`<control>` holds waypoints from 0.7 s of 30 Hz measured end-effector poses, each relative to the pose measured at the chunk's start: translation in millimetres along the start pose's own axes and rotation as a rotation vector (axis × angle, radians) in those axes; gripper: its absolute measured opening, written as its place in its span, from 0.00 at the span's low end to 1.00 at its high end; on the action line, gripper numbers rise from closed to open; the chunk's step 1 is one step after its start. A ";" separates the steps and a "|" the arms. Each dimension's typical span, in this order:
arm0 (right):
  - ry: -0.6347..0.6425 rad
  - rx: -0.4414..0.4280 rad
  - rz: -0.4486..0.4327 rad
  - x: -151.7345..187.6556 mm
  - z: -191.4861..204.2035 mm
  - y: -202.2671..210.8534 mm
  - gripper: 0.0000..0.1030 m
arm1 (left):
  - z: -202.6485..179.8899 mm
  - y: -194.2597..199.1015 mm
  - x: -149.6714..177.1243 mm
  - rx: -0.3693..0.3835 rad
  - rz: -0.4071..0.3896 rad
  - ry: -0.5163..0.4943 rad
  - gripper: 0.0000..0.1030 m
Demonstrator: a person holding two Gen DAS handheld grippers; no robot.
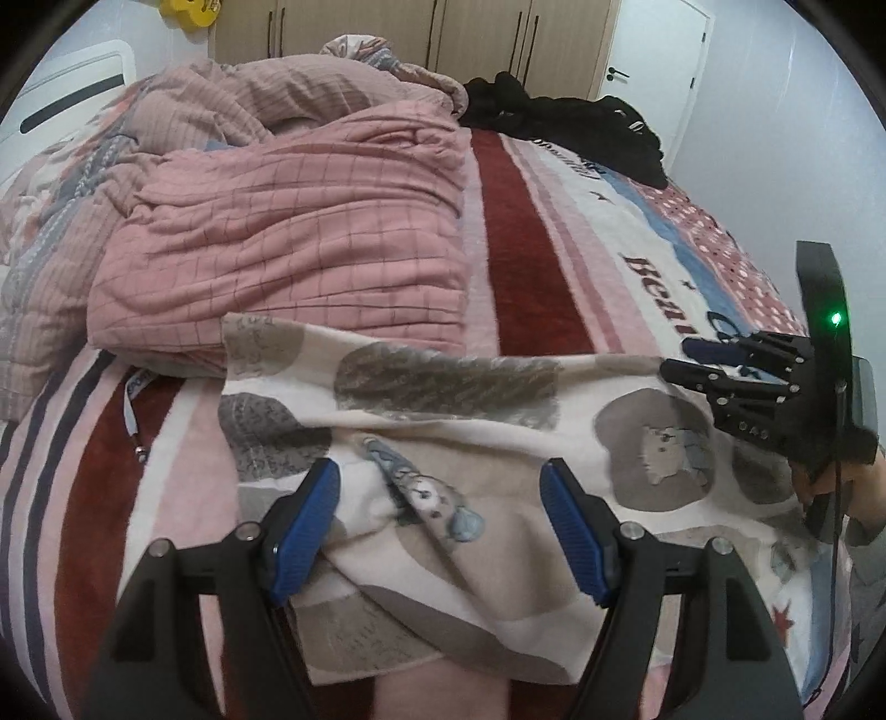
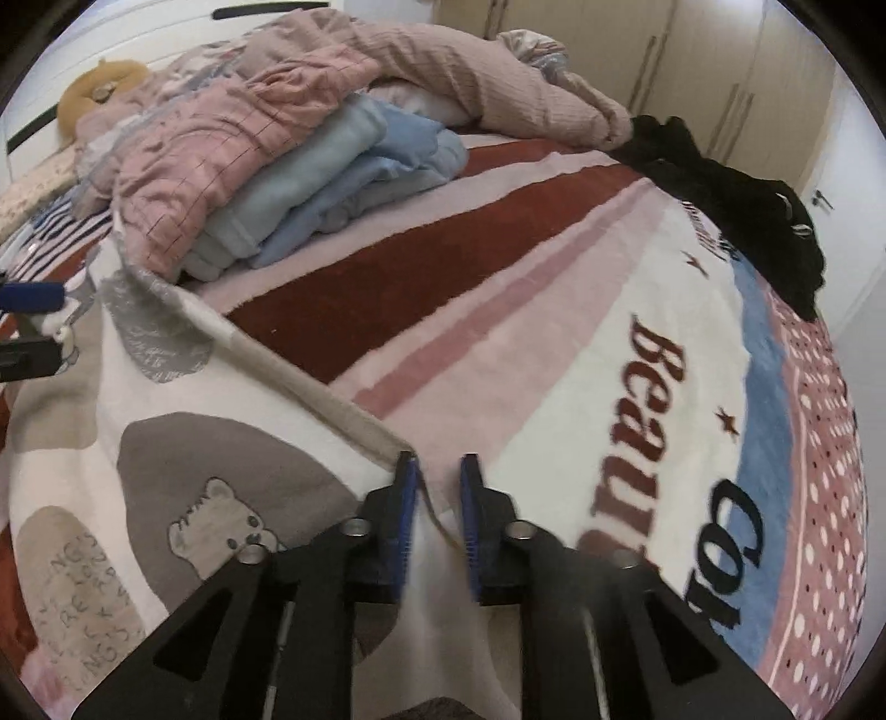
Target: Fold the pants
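Note:
The pants (image 1: 443, 421) are cream with grey blobs and bear prints, spread across the striped bed blanket (image 1: 520, 232). My left gripper (image 1: 440, 482) is open, its blue pads on either side of a fold of the pants near their front edge. In the right wrist view the pants (image 2: 183, 476) lie at the left, their edge running to my right gripper (image 2: 438, 471). The right gripper is partly open, with the pants' corner between its pads. It also shows in the left wrist view (image 1: 686, 360), at the right end of the pants.
A rumpled pink checked quilt (image 1: 288, 232) lies behind the pants. Folded light blue clothes (image 2: 343, 183) are stacked beside it. Black clothing (image 1: 570, 127) lies at the far bed corner. Wardrobes (image 1: 421, 33) and a door stand behind.

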State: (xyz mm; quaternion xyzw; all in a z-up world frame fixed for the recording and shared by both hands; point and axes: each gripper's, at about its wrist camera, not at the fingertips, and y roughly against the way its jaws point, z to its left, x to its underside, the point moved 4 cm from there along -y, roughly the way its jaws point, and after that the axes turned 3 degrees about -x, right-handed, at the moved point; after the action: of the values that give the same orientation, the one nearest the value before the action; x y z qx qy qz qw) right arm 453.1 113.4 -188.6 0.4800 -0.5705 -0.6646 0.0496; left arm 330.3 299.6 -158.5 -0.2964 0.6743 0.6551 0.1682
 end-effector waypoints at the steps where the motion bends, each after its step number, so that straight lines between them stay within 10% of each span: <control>1: -0.020 -0.006 -0.007 1.4 -5.7 7.5 0.34 | -3.7 3.7 -0.6 0.007 -0.006 -0.003 0.70; 14: -0.299 0.097 -0.019 166.4 -184.5 172.1 0.43 | -109.8 10.1 -12.8 0.118 -0.028 -0.051 0.74; 21: -0.440 0.059 -0.012 240.1 -253.0 175.8 0.22 | -145.5 -2.0 -15.2 0.100 0.005 -0.064 0.74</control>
State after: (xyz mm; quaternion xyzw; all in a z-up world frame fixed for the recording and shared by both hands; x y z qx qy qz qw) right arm 415.8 -274.2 -158.3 0.3279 -0.5838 -0.7367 -0.0943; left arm 366.7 159.4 -138.3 -0.2648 0.7013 0.6300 0.2028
